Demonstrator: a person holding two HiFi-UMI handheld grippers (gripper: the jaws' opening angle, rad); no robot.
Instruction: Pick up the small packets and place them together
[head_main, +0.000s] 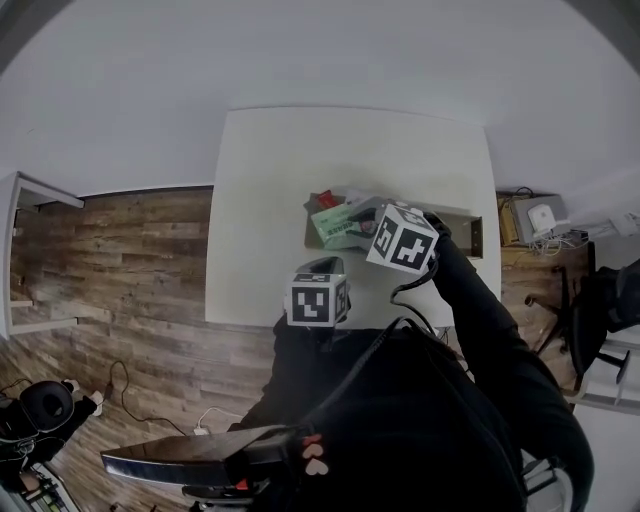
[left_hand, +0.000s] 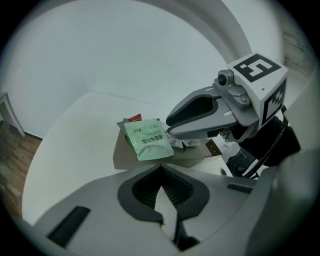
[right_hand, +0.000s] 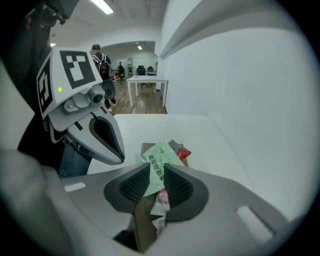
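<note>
My right tongs (right_hand: 154, 172) hang open above the cardboard box (left_hand: 119, 156) on the desk (left_hand: 70, 140). The green packet (left_hand: 149, 140) rests on that box, ungripped, over a red packet (left_hand: 133, 118). My left tongs (left_hand: 161, 167) are closed and empty.

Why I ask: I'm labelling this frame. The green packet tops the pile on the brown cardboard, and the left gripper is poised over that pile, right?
No: the right gripper is the one poised over that pile, as the left gripper view shows; the left gripper is held back from it. The green packet does top the pile on the brown cardboard.
</note>
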